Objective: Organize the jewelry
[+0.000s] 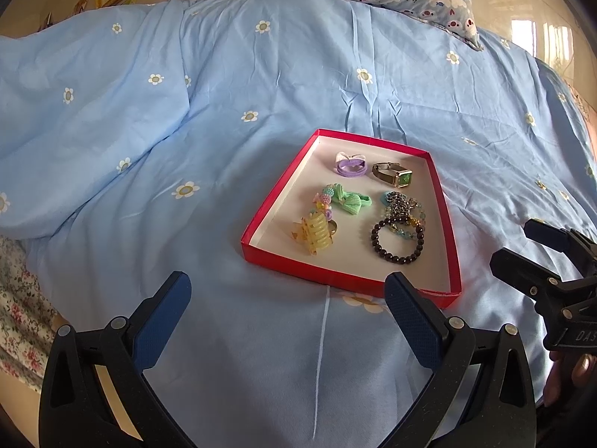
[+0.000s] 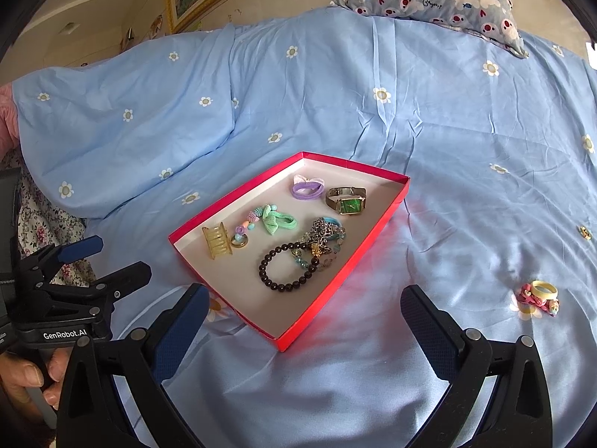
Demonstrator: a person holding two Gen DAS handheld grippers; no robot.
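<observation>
**Operator:** Status check. My left gripper [image 1: 287,321] has its jaws spread wide and holds nothing. My right gripper [image 2: 304,321] is the same: wide open, empty. Both hover over the blue bedsheet [image 2: 447,149], just short of the red tray [image 2: 328,298].

**Assistant:** What is sorted so far?

**Operator:** The tray holds a watch [image 2: 347,201], a dark bead bracelet [image 2: 287,267], a tangle of chains [image 2: 322,237], a yellow hair claw [image 2: 217,242], a green bow tie [image 2: 278,222] and a purple hair tie [image 2: 306,189]. Still loose on the sheet: a small pink and yellow piece [image 2: 539,296] well to the right of the tray, and a tiny gold item [image 2: 584,232] farther right.

**Assistant:** Recommended procedure?

**Operator:** My judgement: use the right gripper, the nearer one. Approach the pink and yellow piece from above and close on its solid body, not the sheet. Pinching cloth is the main risk. Lift clear of the tray wall, then release over the bare floor at the tray's near end.
</observation>
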